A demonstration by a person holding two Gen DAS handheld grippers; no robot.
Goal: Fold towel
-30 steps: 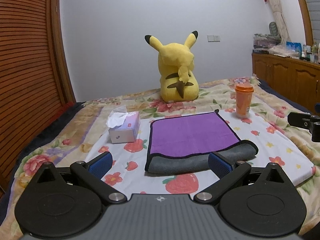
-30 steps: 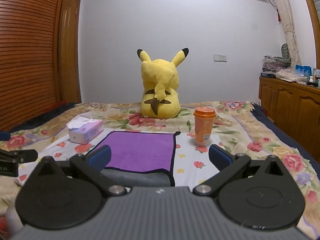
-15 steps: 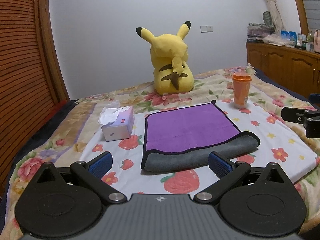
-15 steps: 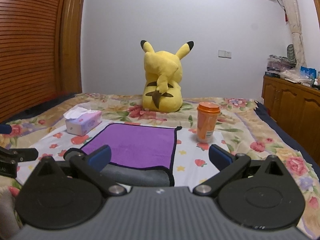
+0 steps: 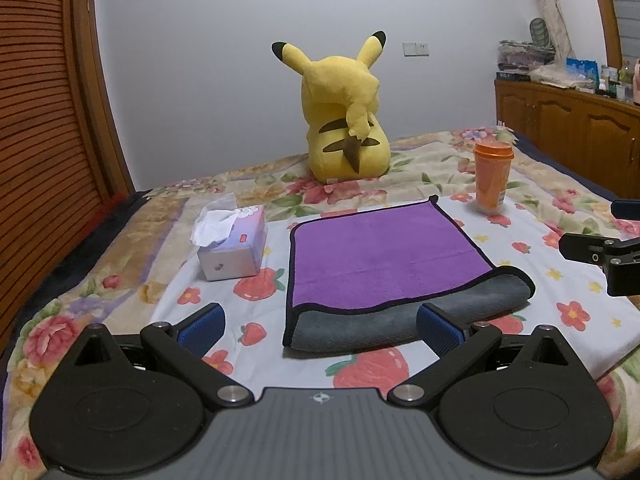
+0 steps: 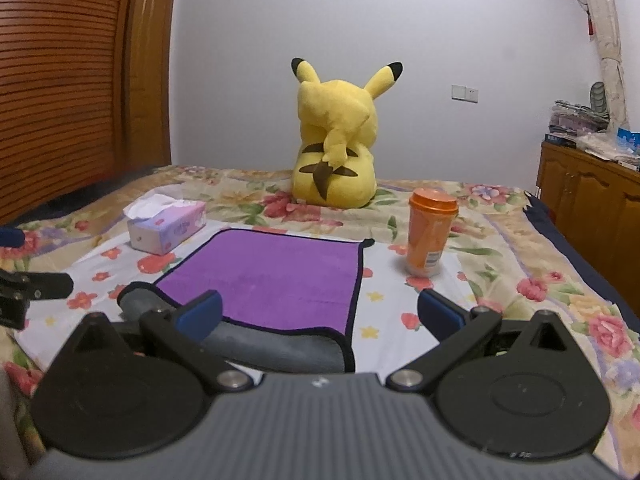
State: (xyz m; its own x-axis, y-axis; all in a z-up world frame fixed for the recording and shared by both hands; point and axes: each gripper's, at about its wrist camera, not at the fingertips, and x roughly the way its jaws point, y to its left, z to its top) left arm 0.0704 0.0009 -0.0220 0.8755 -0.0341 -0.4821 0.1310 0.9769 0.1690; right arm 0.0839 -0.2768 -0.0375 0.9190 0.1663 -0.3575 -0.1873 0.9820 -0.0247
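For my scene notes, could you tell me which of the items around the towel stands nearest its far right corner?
The orange cup, upright just beyond the purple towel; the tissue box sits left, the yellow plush farther back.

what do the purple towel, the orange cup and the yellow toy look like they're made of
Purple and grey towel: soft microfibre-like cloth, matte fuzzy nap, black stitched edging.
Orange lidded cup: probably plastic, smooth and slightly translucent with a printed label.
Yellow plush toy: stuffed fabric, velvety short pile, soft rounded seams.
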